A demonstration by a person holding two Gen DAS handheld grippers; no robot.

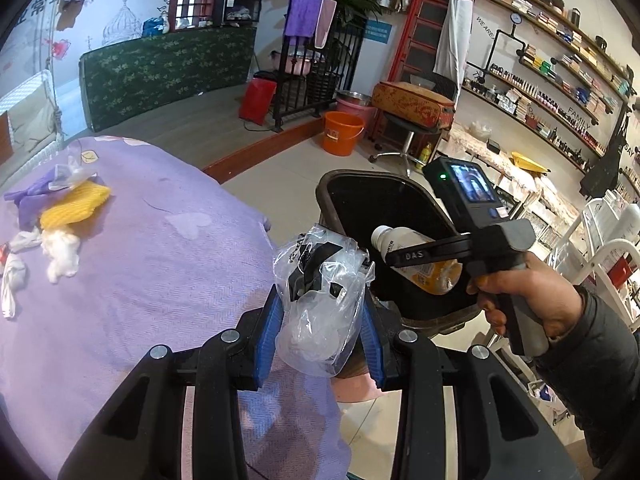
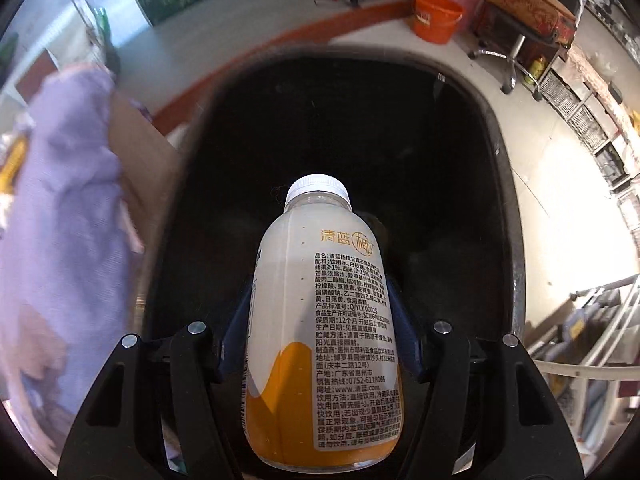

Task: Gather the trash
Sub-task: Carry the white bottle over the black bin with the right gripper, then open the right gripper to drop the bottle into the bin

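The right tool [image 2: 320, 312] clenches a white-capped plastic juice bottle [image 2: 320, 320] over the black bin [image 1: 404, 216]; the left tool [image 1: 324, 320] grips a crumpled clear plastic bag [image 1: 320, 292] at the rim, which may snag outside

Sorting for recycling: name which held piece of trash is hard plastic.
The bottle in the right tongs; the left tongs hold a limp bag.

Count: 1 bottle [image 2: 320, 320], 1 clear plastic bag [image 1: 320, 300], 1 black bin [image 1: 384, 216], 1 orange bucket [image 1: 343, 133], 1 yellow foam net [image 1: 76, 204] mid-left.
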